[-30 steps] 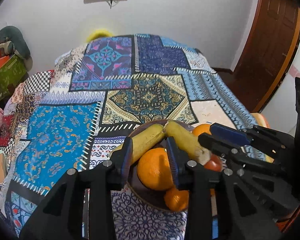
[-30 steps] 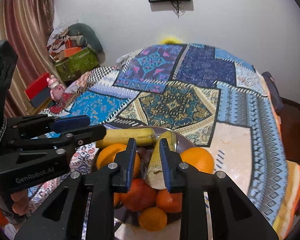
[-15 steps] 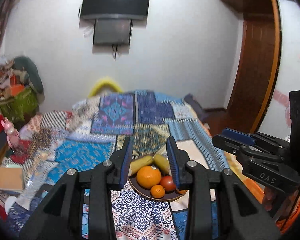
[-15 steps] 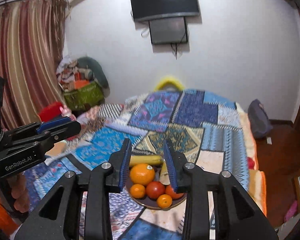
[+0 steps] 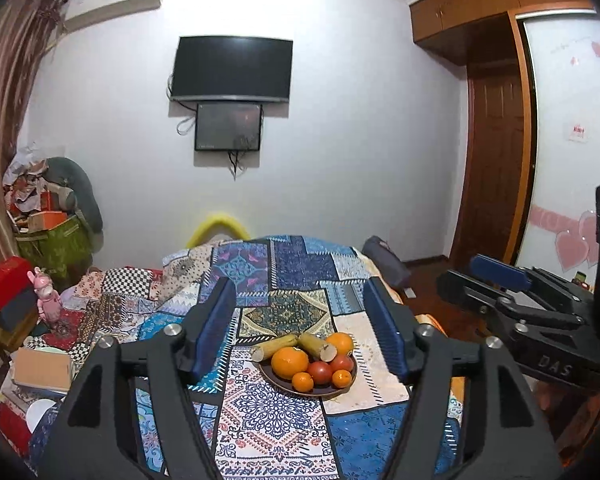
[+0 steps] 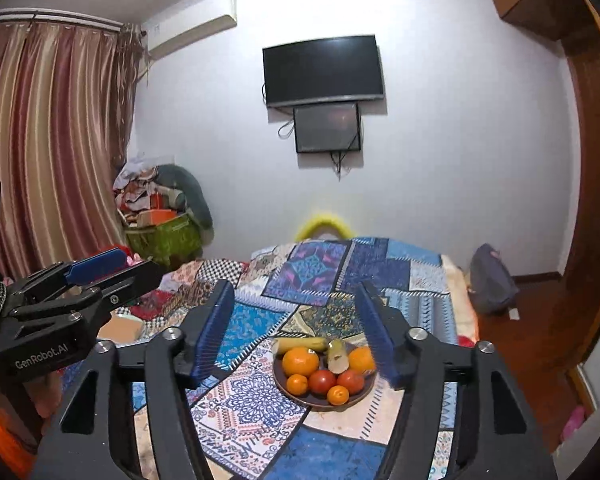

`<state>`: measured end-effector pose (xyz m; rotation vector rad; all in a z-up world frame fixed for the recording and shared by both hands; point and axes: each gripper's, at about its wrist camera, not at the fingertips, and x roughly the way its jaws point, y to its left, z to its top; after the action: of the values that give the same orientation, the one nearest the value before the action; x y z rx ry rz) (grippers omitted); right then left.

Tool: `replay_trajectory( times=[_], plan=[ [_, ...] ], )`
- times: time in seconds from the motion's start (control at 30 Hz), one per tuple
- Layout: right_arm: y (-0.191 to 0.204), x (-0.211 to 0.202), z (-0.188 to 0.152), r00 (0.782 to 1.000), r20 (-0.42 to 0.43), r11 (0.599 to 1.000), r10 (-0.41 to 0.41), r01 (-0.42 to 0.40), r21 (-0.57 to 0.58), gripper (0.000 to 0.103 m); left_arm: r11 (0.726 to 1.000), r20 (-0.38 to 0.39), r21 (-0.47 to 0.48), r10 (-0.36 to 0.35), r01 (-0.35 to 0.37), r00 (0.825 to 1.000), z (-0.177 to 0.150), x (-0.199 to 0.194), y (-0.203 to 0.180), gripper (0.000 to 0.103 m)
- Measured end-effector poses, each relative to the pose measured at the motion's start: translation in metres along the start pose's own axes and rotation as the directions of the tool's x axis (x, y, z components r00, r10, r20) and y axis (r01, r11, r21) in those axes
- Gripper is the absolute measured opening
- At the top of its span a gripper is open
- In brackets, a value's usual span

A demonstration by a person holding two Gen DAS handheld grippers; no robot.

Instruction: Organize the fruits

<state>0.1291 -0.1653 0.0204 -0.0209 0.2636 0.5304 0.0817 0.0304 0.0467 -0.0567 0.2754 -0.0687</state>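
Observation:
A dark brown plate [image 5: 324, 393] [image 6: 320, 405] sits on the patterned bedspread [image 5: 272, 424]. It holds two bananas [image 5: 276, 347], a large orange [image 5: 289, 362], a second orange [image 5: 340, 343], two tomatoes [image 5: 320, 372] and small tangerines [image 5: 302, 381]. My left gripper [image 5: 302, 334] is open and empty, held back well above the plate. My right gripper [image 6: 296, 330] is open and empty too, also away from the plate. Each gripper shows at the side of the other's view.
The bed [image 6: 340, 272] fills the middle of the room. Clutter and a green bag [image 6: 164, 236] stand at the left wall, boxes and a pink toy [image 5: 46, 300] lie beside the bed. A wooden door [image 5: 496, 168] and a dark bag [image 6: 492, 280] are to the right.
Both grippers have pulled back and up from the plate, which now looks small and far. Both jaws have opened wide from a narrow gap.

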Motion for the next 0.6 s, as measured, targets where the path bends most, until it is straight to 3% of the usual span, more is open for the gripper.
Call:
replay_trajectory(
  times=[0.17, 0.33, 0.43, 0.6],
  plan=[
    [0.006, -0.015, -0.005, 0.999, 0.041, 0.999, -0.033, 0.033, 0.011, 0.084, 1.000, 0.023, 0.010, 0.008, -0.008, 1.000, -0.005, -0.022, 0.000, 0.080],
    [0.003, -0.020, -0.012, 0.997, 0.049, 0.998, -0.052, 0.050, 0.042, 0.091, 1.000, 0.033, 0.021, 0.016, -0.017, 0.999, -0.011, -0.033, -0.002, 0.094],
    [0.002, -0.026, -0.013, 0.994, 0.065, 0.996, -0.084, 0.082, 0.042, 0.101, 0.999, 0.042, 0.031, 0.031, -0.032, 0.999, -0.014, -0.037, -0.006, 0.100],
    [0.003, -0.036, -0.015, 0.991, 0.083, 0.994, -0.106, 0.103, 0.041, 0.103, 0.998, 0.047, 0.039, 0.040, -0.042, 0.998, -0.018, -0.040, -0.008, 0.103]
  ],
)
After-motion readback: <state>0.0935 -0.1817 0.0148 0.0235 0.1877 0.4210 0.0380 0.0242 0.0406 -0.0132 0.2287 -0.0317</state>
